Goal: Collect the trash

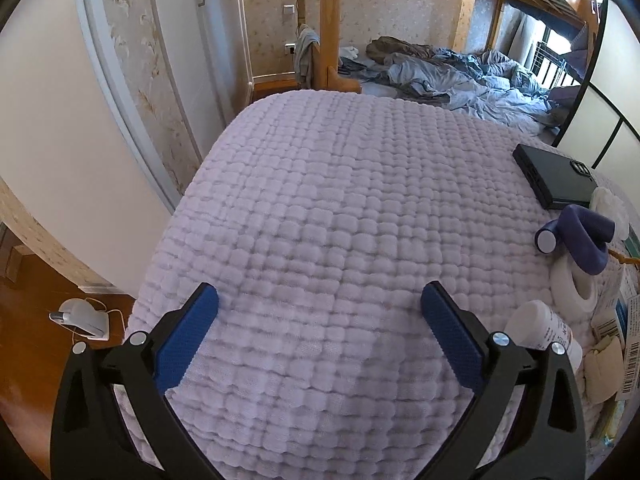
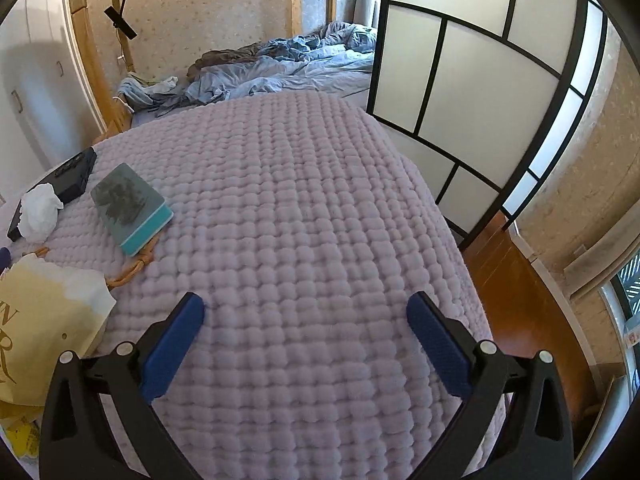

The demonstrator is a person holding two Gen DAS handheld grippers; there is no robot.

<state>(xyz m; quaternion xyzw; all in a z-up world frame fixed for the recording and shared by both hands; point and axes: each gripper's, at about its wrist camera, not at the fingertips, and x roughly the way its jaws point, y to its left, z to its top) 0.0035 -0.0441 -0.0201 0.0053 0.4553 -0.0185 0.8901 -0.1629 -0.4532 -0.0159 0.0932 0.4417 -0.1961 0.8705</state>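
Note:
My left gripper (image 1: 319, 304) is open and empty above a lilac quilted bedspread (image 1: 320, 208). At the right edge of the left wrist view lie a crumpled white tissue (image 1: 610, 202), a white tape roll (image 1: 576, 290), a white bottle (image 1: 544, 330) and scraps with barcodes (image 1: 630, 360). My right gripper (image 2: 306, 312) is open and empty above the same bedspread (image 2: 304, 208). To its left lie a crumpled white tissue (image 2: 38, 210) and a cream paper bag (image 2: 44, 320) with a rope handle (image 2: 134, 266).
A black case (image 1: 554, 176) and a purple curved object (image 1: 580, 236) lie on the bed's right side. A teal notebook (image 2: 130, 206) lies by the black case (image 2: 66, 178). An unmade blue bed (image 1: 460, 76) is behind. A panelled screen (image 2: 460, 92) stands right.

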